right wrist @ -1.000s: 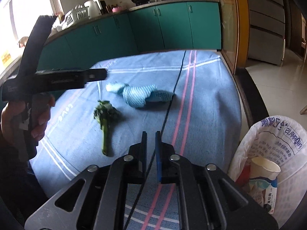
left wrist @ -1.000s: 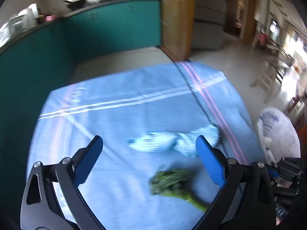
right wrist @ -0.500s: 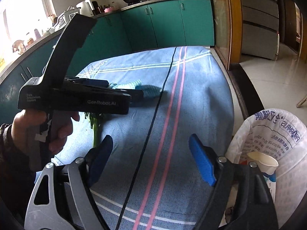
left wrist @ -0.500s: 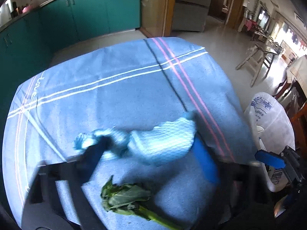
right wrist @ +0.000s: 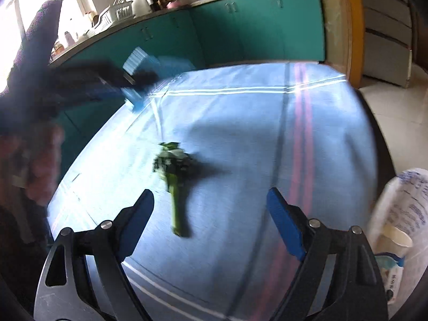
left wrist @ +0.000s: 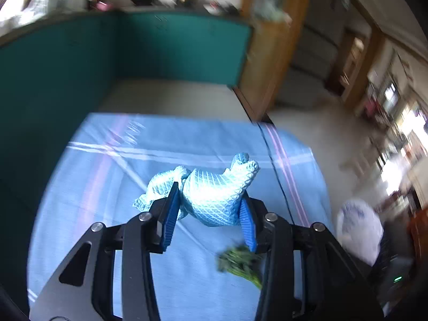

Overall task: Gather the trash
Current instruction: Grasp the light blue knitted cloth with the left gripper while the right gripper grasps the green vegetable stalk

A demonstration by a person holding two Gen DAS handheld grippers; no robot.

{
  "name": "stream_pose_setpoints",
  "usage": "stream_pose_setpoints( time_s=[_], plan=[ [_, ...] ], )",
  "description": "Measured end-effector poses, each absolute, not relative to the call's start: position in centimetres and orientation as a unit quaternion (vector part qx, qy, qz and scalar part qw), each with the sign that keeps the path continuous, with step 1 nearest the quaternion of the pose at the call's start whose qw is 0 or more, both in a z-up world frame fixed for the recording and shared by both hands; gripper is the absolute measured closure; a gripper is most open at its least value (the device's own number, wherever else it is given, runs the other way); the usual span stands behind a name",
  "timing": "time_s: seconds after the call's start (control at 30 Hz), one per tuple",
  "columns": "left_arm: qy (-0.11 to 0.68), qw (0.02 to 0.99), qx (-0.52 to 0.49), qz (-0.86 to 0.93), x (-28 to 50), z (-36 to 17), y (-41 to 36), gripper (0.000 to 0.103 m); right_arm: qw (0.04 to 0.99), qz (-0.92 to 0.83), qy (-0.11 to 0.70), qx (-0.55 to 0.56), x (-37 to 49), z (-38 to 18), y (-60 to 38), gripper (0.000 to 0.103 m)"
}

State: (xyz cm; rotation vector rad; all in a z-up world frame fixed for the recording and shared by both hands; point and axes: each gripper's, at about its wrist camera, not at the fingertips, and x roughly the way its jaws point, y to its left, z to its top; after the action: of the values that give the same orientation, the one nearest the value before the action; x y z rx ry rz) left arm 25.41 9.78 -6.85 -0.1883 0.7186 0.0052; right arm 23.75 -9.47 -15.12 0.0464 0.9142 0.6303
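My left hand-held gripper (left wrist: 208, 214) is clamped on the crumpled blue cloth (left wrist: 211, 190), lifted clear of the worktop (right wrist: 254, 133), so the pickup step is in hand. Next it must carry across to the white trash bag (right wrist: 404, 208) at the worktop's edge. My right hand-held gripper (right wrist: 211, 222) hovers spread wide over the green vegetable scrap (right wrist: 174, 171), ready to descend.

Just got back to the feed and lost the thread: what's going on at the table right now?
The left tongs are shut on a crumpled blue cloth, held up off the blue tablecloth. The right tongs are open, empty and pointed at a green vegetable stalk lying on the cloth-covered table. A white trash bag with a paper cup inside sits at the table's right edge.
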Motion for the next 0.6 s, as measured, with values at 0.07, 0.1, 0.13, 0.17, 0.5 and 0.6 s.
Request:
stream_pose_setpoints(
  time_s=[0.07, 0.1, 0.13, 0.17, 0.5, 0.6],
  plan=[
    [0.33, 0.938, -0.104, 0.026, 24.8, -6.1, 11.8, 0.061, 0.842, 0.309, 0.442, 0.016, 24.1, -15.7, -7.8, 0.019],
    [0.327, 0.938, -0.109, 0.034, 24.7, -5.9, 12.5, 0.061, 0.841, 0.308, 0.443, 0.011, 24.2, -15.8, -7.2, 0.019],
    [0.325, 0.938, -0.114, 0.043, 24.5, -5.8, 13.2, 0.061, 0.842, 0.306, 0.444, 0.004, 24.2, -15.9, -6.6, 0.019],
    [0.324, 0.938, -0.118, 0.05, 24.6, -5.7, 13.7, 0.061, 0.843, 0.303, 0.444, -0.004, 24.2, -16.0, -6.0, 0.019],
    [0.33, 0.934, -0.116, 0.075, 23.5, -6.1, 15.7, 0.06, 0.861, 0.264, 0.43, -0.063, 25.1, -16.6, -1.0, 0.023],
    [0.331, 0.934, -0.111, 0.075, 23.5, -6.2, 15.1, 0.06, 0.862, 0.269, 0.425, -0.064, 25.3, -16.6, -0.9, 0.052]
  ],
)
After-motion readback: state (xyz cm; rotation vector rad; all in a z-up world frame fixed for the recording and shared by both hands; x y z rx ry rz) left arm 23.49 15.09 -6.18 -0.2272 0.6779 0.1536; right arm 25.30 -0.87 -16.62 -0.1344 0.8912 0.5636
